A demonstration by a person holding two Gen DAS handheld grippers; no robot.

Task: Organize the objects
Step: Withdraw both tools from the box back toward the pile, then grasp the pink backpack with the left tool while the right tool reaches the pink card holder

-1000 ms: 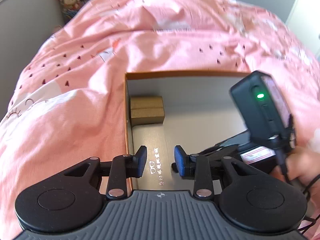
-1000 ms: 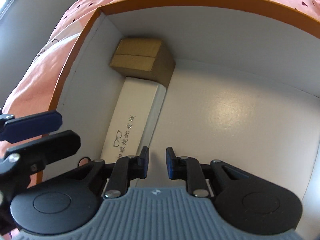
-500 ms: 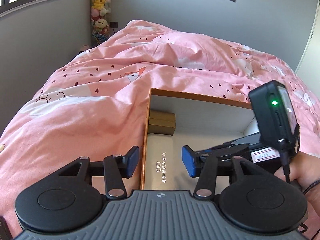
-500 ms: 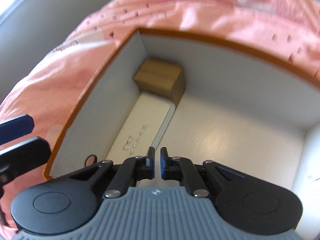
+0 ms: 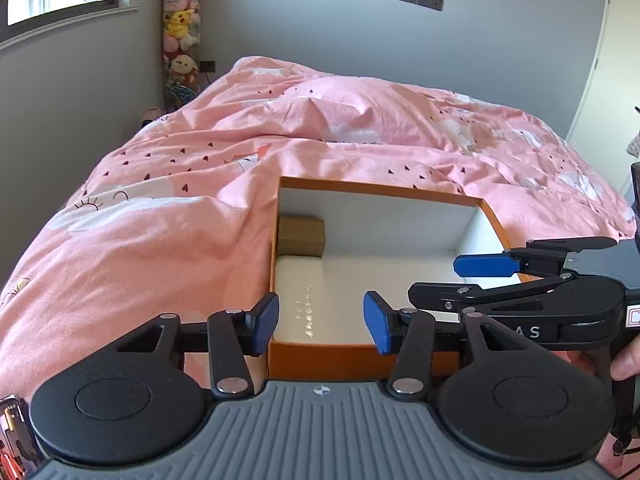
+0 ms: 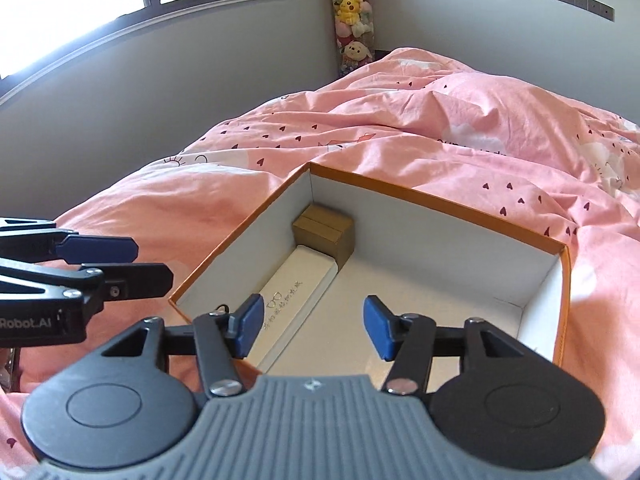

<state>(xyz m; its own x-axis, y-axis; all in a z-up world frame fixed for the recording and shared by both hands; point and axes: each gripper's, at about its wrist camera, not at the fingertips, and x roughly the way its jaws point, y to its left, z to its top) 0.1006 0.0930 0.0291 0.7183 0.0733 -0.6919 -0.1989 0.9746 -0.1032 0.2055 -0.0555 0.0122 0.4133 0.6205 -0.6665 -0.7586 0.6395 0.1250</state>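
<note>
1. Two items, brown carton (image 6: 325, 232) and white case (image 6: 298, 300), lie end-to-end along orange box (image 6: 440, 202) left wall, long axis running away.
2. Left gripper (image 5: 320, 322) and right gripper (image 6: 314, 326) hover at lower frame, fingers spread and empty; right's jaws just opened.

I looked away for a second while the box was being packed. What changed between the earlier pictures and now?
Both hand-held grippers pulled back and up from the orange box, so more bed and room shows. The right hand-held gripper has just been opening, nothing between its jaws; the left hand-held gripper opened too, also empty. The white glasses case and brown carton stayed along the box's left wall.
</note>
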